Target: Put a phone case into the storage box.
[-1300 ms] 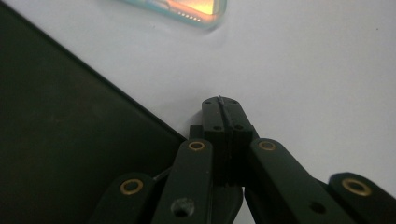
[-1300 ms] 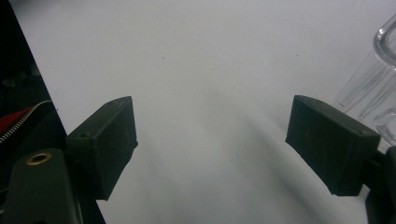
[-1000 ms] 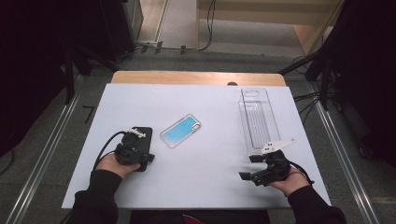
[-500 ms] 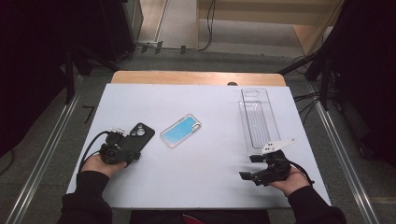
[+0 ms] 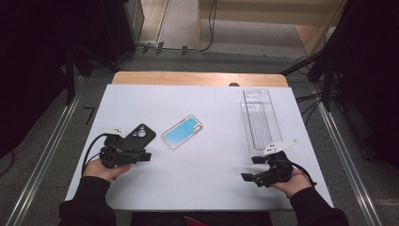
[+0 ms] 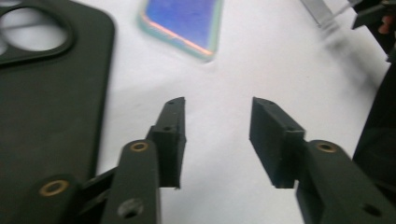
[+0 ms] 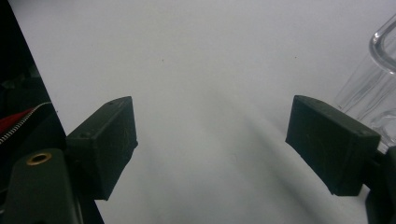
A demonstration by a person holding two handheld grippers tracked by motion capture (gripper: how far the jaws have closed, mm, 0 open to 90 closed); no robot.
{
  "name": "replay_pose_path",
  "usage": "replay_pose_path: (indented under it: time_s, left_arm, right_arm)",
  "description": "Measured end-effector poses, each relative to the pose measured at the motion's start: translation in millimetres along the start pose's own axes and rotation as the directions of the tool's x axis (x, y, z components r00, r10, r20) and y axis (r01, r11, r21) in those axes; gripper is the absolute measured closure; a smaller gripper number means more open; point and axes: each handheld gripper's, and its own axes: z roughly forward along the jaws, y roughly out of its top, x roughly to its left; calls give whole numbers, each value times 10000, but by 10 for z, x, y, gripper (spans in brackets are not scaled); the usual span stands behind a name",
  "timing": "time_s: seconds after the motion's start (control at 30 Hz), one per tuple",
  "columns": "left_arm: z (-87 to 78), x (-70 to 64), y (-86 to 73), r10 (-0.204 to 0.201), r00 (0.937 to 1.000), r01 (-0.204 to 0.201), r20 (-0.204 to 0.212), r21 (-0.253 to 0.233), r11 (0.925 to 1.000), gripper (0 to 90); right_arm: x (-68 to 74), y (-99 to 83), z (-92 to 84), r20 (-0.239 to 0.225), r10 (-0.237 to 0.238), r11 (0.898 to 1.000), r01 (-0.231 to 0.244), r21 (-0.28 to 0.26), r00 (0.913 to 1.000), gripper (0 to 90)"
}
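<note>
High view: left gripper rests low on the white desk, jaws just opened, nothing between them. Black phone case lies flat just beyond it, touching or nearly so; blue phone lies further right, apart. Right gripper has its jaws spread wide and empty, with the clear plastic tray just beyond it.

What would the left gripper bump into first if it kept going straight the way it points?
Probably the blue phone. In the left gripper view, the left gripper has open jaws with bare table between them, and the phone lies ahead, slightly left. The black phone case sits off to the side.
</note>
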Motion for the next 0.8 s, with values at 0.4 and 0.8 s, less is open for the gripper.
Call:
replay_pose_path:
  time_s: [0.4, 0.8]
  left_arm:
    - [62, -163, -53, 313, 9977, -295, 608, -305, 9991, 342]
    - [146, -330, -114, 1295, 9899, -1304, 577, 120, 9914, 325]
  right_arm:
    - [1, -5, 21, 137, 90, 9999, -91, 52, 9999, 144]
    - [6, -8, 34, 77, 42, 9998, -43, 172, 10000, 144]
